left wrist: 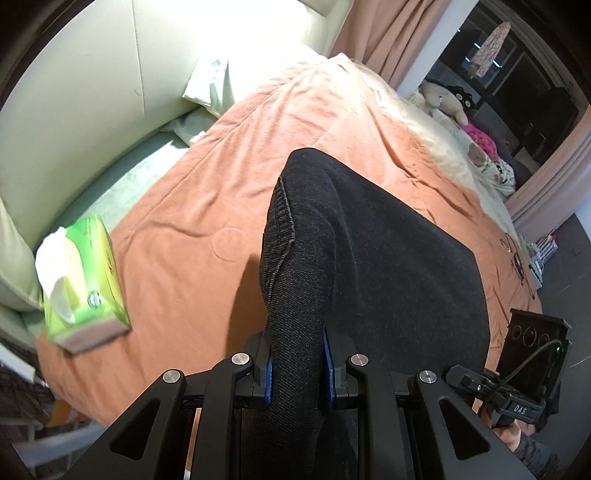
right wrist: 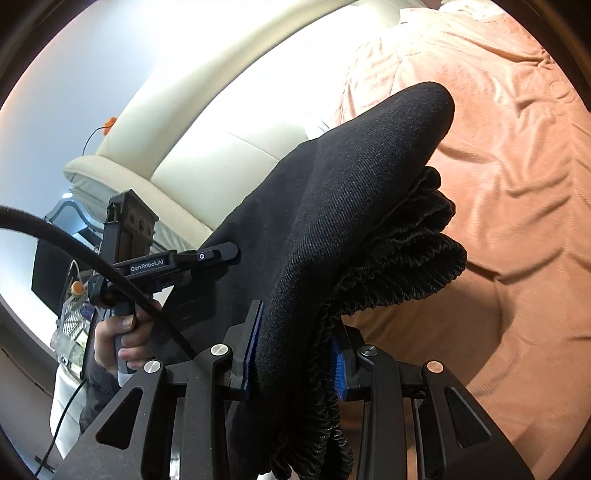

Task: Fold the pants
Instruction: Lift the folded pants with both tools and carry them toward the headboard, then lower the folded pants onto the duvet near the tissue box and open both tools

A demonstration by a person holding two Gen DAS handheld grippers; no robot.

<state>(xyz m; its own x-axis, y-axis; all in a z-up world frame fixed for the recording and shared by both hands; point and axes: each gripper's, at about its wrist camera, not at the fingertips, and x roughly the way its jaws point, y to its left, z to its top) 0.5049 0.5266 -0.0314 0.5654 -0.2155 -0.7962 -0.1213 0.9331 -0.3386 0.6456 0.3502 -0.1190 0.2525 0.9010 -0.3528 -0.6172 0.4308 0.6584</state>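
The black pants (left wrist: pixel 373 258) hang above an orange bedspread (left wrist: pixel 207 206), stretched between both grippers. My left gripper (left wrist: pixel 297 369) is shut on a stitched, bunched edge of the pants, and its blue pads press the cloth from both sides. In the right wrist view, my right gripper (right wrist: pixel 293 358) is shut on the black pants (right wrist: pixel 332 206) at the gathered elastic waistband (right wrist: pixel 399 258), which bulges out to the right. The cloth runs left to the other gripper's body (right wrist: pixel 162 266), held in a person's hand (right wrist: pixel 118 339).
A green tissue box (left wrist: pixel 85 284) lies at the bed's left edge. Pale pillows (left wrist: pixel 210 85) and a cream padded headboard (right wrist: pixel 236 122) stand behind. Soft toys and clothes (left wrist: pixel 469 125) sit at the bed's far right, with curtains (left wrist: pixel 391 29) beyond. A black cable (right wrist: pixel 92 258) crosses the right wrist view.
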